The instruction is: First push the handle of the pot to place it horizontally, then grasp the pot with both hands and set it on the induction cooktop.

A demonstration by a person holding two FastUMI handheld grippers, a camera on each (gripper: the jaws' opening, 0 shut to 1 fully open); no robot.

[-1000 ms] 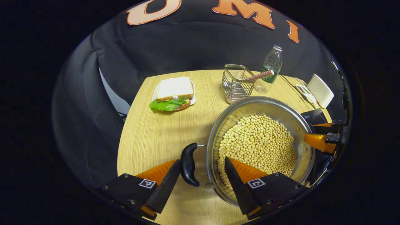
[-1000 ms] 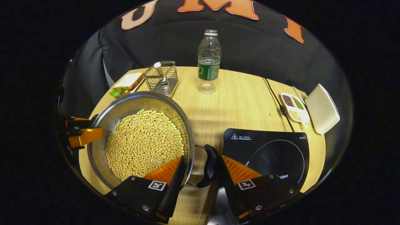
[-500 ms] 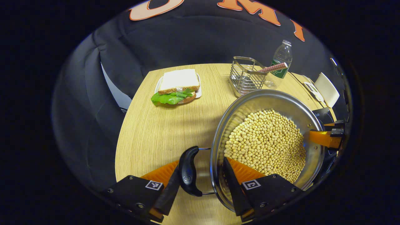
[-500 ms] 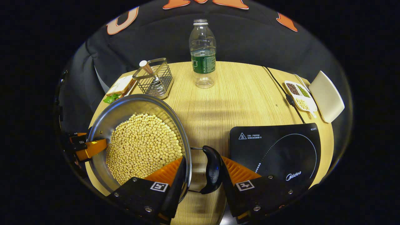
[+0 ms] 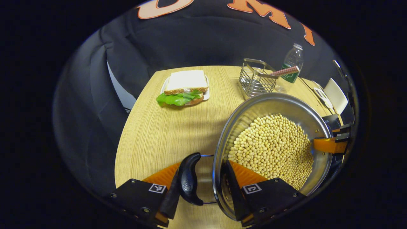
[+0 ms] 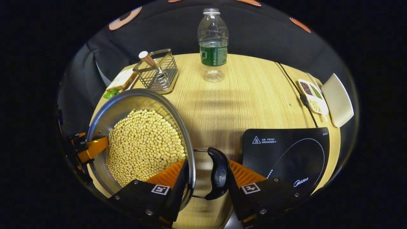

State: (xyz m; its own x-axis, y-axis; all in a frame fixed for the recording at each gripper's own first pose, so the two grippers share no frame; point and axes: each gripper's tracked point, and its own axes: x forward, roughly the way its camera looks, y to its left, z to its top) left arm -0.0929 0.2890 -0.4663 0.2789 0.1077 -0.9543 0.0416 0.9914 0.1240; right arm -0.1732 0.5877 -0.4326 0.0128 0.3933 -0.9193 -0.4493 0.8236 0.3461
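The wide, shallow stainless-steel pot [image 5: 273,149], filled with pale yellow soybeans [image 6: 144,144], is being held from both sides at once, judged to be the 2-handed carry toward the flat black glass induction cooktop [image 6: 286,152].

In the left gripper view, the left gripper [image 5: 200,183] is being closed across the pot's wall and its curved black left handle [image 5: 188,179]: 1 finger is lying inside the rim over the beans and the other is pressed against the outer face of the handle. In the right gripper view, the right gripper [image 6: 206,179] is set the same way on the curved black right handle [image 6: 218,174], 1 finger inside the rim, the other against the handle. Each pair of fingers is thus clamped on rim and handle together, judged to keep the loaded pot level so no beans are spilled.

The pot is being held left of the cooktop, not yet over its dotted ring; whether it is clear of the light wooden table [image 6: 248,95] cannot be told.

A brand word is printed in white at the cooktop's near corner, and a warning triangle with small lines of writing, too fine to make out, is sitting at its far left corner. An embossed mark on each handle is too small to be made out.
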